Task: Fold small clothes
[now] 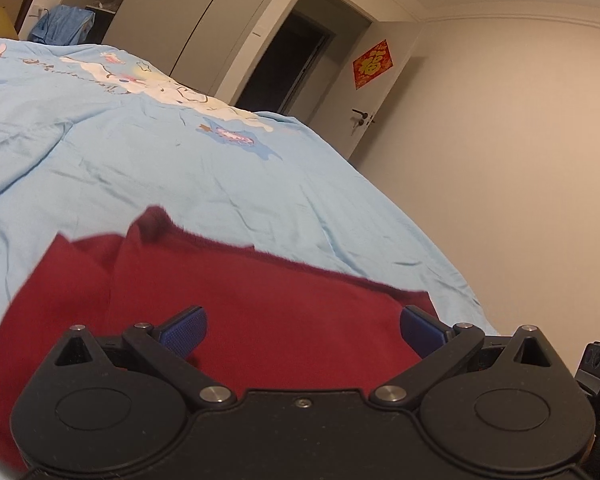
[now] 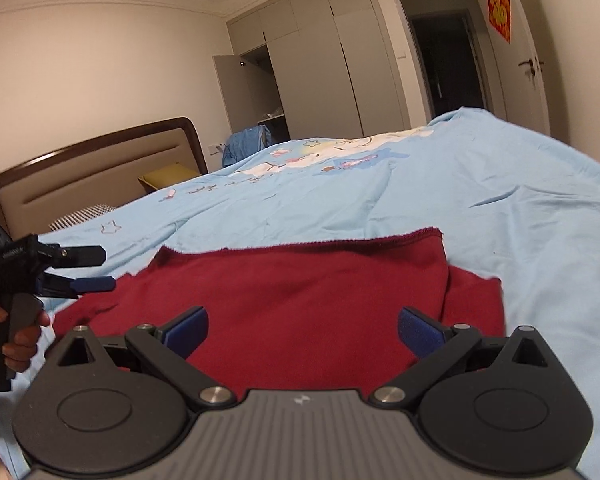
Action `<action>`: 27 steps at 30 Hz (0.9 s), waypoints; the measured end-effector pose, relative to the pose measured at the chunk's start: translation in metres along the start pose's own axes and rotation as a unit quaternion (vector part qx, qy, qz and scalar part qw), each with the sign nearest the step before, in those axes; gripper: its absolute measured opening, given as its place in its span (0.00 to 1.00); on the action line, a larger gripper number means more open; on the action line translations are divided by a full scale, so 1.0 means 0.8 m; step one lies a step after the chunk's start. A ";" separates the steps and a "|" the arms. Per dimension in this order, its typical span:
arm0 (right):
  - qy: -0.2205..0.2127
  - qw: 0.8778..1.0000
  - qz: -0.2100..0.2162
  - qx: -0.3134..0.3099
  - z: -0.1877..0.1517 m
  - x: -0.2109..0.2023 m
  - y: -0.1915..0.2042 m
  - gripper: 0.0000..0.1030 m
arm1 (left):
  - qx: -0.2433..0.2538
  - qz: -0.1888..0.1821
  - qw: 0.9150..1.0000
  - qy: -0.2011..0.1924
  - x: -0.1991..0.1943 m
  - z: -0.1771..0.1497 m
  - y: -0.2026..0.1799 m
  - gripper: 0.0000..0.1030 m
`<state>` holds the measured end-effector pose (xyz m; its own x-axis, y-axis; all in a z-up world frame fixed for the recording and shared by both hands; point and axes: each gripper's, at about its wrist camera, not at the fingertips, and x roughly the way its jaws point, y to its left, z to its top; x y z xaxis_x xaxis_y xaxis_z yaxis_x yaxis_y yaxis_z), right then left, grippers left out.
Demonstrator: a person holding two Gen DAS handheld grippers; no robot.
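Both grippers — left gripper (image 1: 302, 332), right gripper (image 2: 302, 332) — gaped wide, empty; the red garment (image 2: 300, 292) looked soft, limp — best pinched at its far hem.

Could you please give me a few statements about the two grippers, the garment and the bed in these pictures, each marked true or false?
1. The left gripper is open and holds nothing. True.
2. The right gripper is clamped on the red garment. False: its jaws stand wide apart with no cloth between them.
3. The red garment lies on a light blue bedspread. True.
4. The garment lies as a single flat layer. False: a hemmed panel overlaps another layer.
5. All wardrobe doors are closed. False: one door at its left end stands open.
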<state>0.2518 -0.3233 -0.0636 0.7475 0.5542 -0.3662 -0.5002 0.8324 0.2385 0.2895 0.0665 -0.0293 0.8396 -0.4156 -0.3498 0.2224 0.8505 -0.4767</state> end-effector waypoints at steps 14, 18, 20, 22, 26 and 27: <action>0.009 0.991 -0.120 -0.052 -0.064 0.014 0.028 1.00 | 0.094 0.081 0.992 -0.013 -0.005 -0.078 -0.005 0.99; -0.003 0.990 -0.125 -0.063 -0.071 0.015 0.030 1.00 | 0.118 0.092 0.988 -0.022 0.000 -0.086 -0.008 0.99; -0.006 0.990 -0.128 -0.067 -0.073 0.013 0.031 1.00 | 0.123 0.095 0.988 -0.025 0.001 -0.088 -0.008 0.99; -0.009 0.989 -0.129 -0.069 -0.074 0.013 0.032 1.00 | 0.126 0.096 0.987 -0.028 0.001 -0.090 -0.010 0.99; -0.014 0.989 -0.130 -0.071 -0.076 0.013 0.033 1.00 | 0.124 0.092 0.987 -0.035 -0.002 -0.091 -0.009 0.99; -0.016 0.989 -0.131 -0.071 -0.076 0.013 0.032 1.00 | 0.120 0.088 0.988 -0.038 -0.004 -0.090 -0.008 0.99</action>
<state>0.2199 -0.2962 -0.1162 0.8715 0.3217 -0.3701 -0.3428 0.9394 0.0094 0.2496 0.0394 -0.0836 0.9081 -0.2371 -0.3450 0.1730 0.9630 -0.2065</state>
